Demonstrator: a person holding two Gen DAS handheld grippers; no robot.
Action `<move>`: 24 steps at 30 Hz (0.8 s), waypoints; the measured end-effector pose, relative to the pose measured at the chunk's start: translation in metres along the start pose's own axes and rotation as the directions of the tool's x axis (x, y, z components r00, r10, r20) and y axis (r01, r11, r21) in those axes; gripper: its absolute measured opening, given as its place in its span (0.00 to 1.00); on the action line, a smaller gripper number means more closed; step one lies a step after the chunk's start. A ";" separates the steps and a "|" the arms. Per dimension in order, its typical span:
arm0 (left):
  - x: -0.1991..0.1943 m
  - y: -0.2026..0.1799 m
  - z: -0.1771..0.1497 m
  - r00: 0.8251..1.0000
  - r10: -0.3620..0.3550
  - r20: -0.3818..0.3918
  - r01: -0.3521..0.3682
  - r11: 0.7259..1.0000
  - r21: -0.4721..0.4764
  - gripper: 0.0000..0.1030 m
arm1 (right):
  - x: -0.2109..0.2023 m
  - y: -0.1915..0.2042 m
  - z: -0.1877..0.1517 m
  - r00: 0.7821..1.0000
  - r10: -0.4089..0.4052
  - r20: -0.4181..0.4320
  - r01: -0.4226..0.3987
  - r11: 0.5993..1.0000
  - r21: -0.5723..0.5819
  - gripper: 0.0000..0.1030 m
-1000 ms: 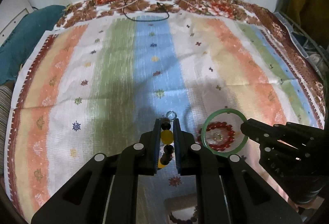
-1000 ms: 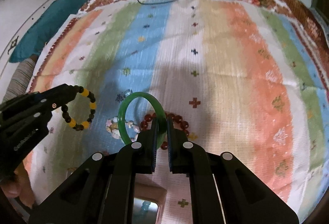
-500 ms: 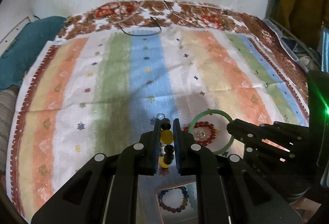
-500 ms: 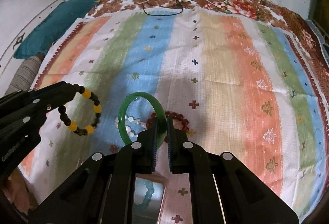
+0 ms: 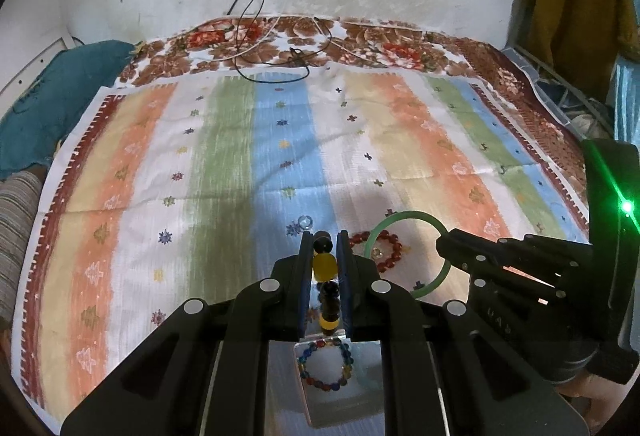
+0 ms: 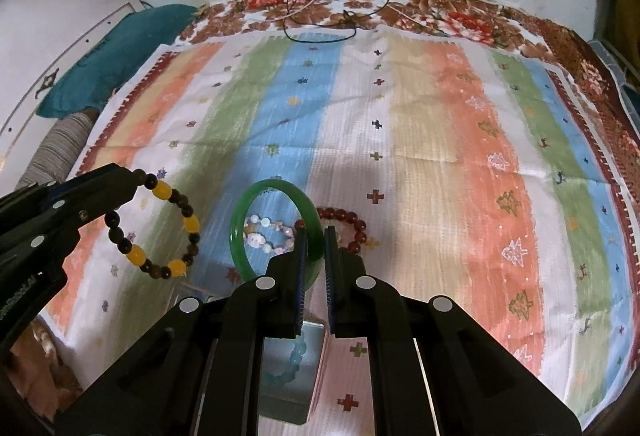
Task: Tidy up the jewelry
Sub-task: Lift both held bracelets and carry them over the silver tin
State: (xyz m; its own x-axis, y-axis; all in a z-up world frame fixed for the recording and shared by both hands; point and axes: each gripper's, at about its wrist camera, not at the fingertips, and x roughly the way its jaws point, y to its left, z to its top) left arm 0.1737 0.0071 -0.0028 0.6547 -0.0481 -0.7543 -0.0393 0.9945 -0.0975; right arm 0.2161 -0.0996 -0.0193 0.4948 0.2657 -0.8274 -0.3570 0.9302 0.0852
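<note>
The left hand-held gripper [image 5: 325, 256] is closed narrowly on a bracelet of dark and yellow beads [image 5: 325, 268], which hangs in a loop from its tips in the right wrist view [image 6: 154, 232]. The right hand-held gripper [image 6: 314, 256] clamps the rim of a green bangle [image 6: 276, 220] between its fingers, and the ring stands tilted above the cloth; from the left wrist view the same bangle [image 5: 400, 220] juts out from the gripper's tips.

Under the bangle, on the striped bedspread [image 5: 224, 163], lie a red bead bracelet [image 6: 352, 224] and a pale pink and white bead bracelet [image 6: 264, 232], just beside each other near the bed's front edge. A small clear ring [image 5: 305, 222] rests on the blue stripe, close ahead of the left gripper.

Directly below each gripper sits a small box: one holds a multicoloured bead bracelet [image 5: 325, 366], the other a light blue bead bracelet [image 6: 288, 364].

At the bed's far edge, cables [image 5: 276, 59] trail over a brown floral blanket [image 5: 360, 39].
</note>
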 end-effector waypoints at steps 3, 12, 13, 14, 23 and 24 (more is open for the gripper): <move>-0.007 -0.001 -0.004 1.000 -0.012 0.007 0.012 1.000 0.000 0.11 | -0.007 0.001 -0.004 1.000 -0.002 0.009 0.002 1.000 -0.007 0.09; -0.022 -0.003 -0.016 1.000 -0.008 0.016 0.008 1.000 0.002 0.11 | -0.026 0.005 -0.018 0.999 0.003 0.035 -0.003 1.000 -0.007 0.09; -0.023 -0.003 -0.017 1.000 -0.008 0.018 0.008 1.000 0.002 0.11 | -0.028 0.005 -0.019 0.999 0.007 0.036 -0.007 1.000 -0.006 0.09; -0.022 -0.002 -0.016 1.000 -0.011 0.016 0.011 1.000 0.002 0.11 | -0.029 0.006 -0.020 0.999 0.011 0.035 -0.010 1.000 -0.007 0.09; -0.035 -0.002 -0.028 0.999 -0.020 0.027 0.020 1.000 0.008 0.11 | -0.041 0.009 -0.034 0.999 0.024 0.039 -0.024 1.000 -0.011 0.09; -0.036 -0.002 -0.029 0.999 -0.022 0.026 0.022 1.000 0.007 0.11 | -0.043 0.009 -0.036 0.999 0.025 0.039 -0.024 1.000 -0.011 0.09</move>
State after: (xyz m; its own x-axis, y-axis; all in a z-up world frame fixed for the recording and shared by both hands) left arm 0.1288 0.0037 0.0058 0.6750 -0.0680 -0.7346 -0.0195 0.9938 -0.1099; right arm 0.1633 -0.1117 -0.0033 0.5162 0.2983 -0.8029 -0.3774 0.9207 0.0995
